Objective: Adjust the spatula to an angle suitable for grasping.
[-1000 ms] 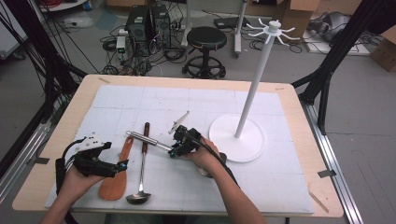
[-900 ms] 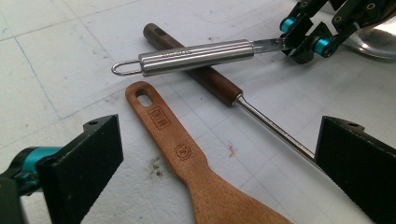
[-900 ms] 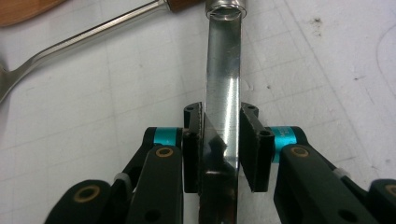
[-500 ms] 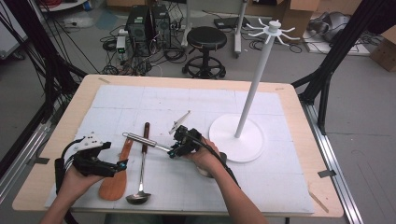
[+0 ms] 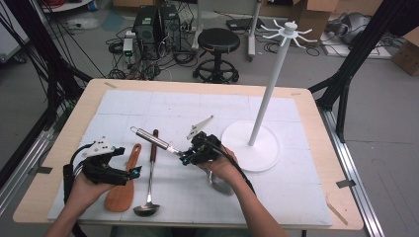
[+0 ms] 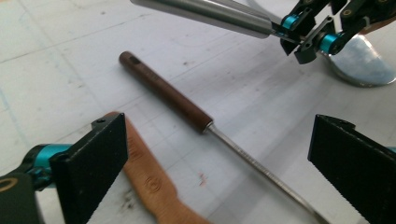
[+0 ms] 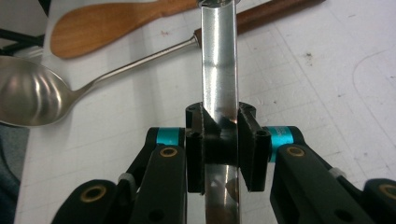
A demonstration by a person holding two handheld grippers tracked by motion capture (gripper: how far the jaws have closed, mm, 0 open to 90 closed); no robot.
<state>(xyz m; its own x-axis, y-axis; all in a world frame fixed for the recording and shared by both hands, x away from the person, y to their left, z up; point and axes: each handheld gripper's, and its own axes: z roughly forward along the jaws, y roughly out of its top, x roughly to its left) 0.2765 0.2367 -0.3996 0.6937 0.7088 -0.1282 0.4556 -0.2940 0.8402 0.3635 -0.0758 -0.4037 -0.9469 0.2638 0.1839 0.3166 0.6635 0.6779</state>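
My right gripper (image 5: pixel 190 157) is shut on the flat neck of a steel spatula (image 5: pixel 152 138). The spatula's round handle points up-left above the mat and its blade (image 5: pixel 221 186) lies under the hand. In the right gripper view the jaws clamp the shiny neck (image 7: pixel 219 84). My left gripper (image 5: pixel 132 171) is open at the front left, low over a wooden spatula (image 5: pixel 122 190). Between its wide jaws lies a ladle (image 6: pixel 164 94) with a brown handle. The left gripper view also has the right gripper (image 6: pixel 312 32) and the steel handle (image 6: pixel 205 11) at its top.
A white hook stand (image 5: pixel 253 154) with a tall pole rises right of the right hand. The ladle (image 5: pixel 149 173) lies between the grippers, bowl toward the front edge. A white mat (image 5: pixel 207 106) covers the wooden table.
The free end of the steel spatula's handle has lifted slightly. The left gripper has stayed in place.
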